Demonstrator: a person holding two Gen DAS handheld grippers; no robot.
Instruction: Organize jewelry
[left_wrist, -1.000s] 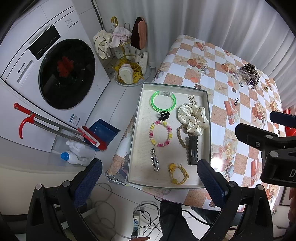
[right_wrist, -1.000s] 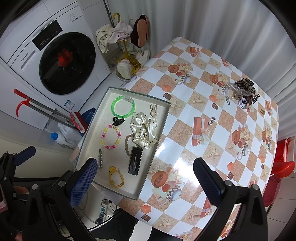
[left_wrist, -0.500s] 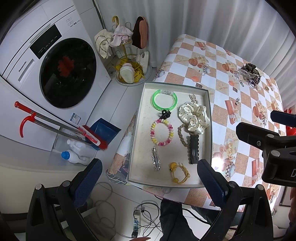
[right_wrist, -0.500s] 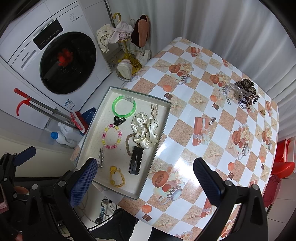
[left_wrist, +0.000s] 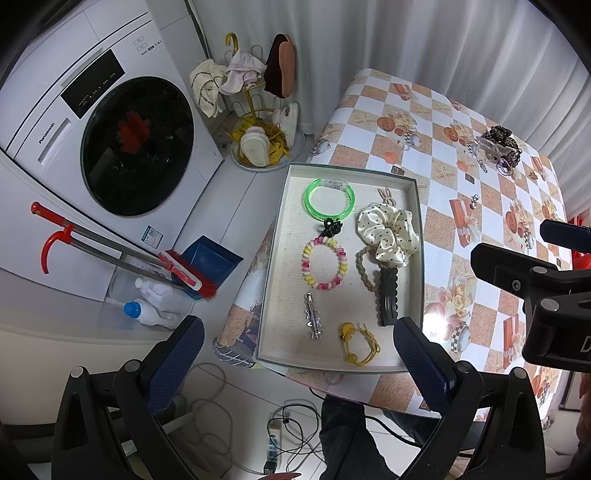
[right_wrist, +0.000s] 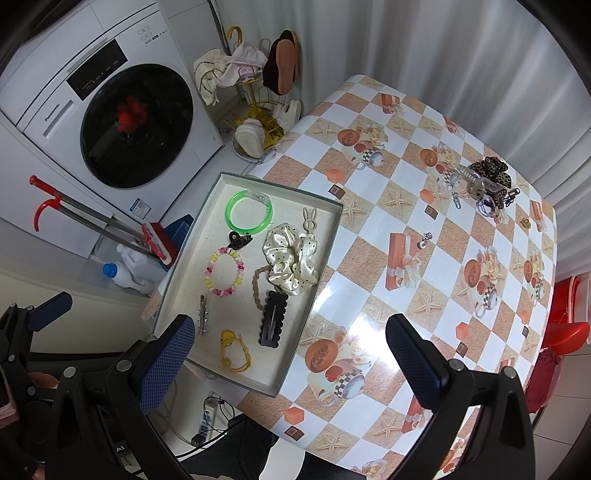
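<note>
Tray (right_wrist: 314, 280), left on the tabletop (right_wrist: 436, 266): one green bangle (right_wrist: 249, 215), one beaded bracelet (right_wrist: 224, 271), one silver clip (right_wrist: 202, 314), one yellow hair tie (right_wrist: 234, 350), one black snap clip (right_wrist: 272, 318), one polka-dot scrunchie (right_wrist: 291, 263). Far right: one heap of unsorted claw clips (right_wrist: 484, 181). Left gripper (left_wrist: 295, 365) and right gripper (right_wrist: 291, 354): fingers spread, holding nothing, raised above. Step judged: between picks; next calls for reaching the heap.

A white washing machine (left_wrist: 110, 122) stands left of the bench (right_wrist: 424, 288). A red-handled broom (left_wrist: 122, 254) leans on it beside a blue dustpan (left_wrist: 212, 258). Slippers hang on a gold rack (right_wrist: 258, 92).
</note>
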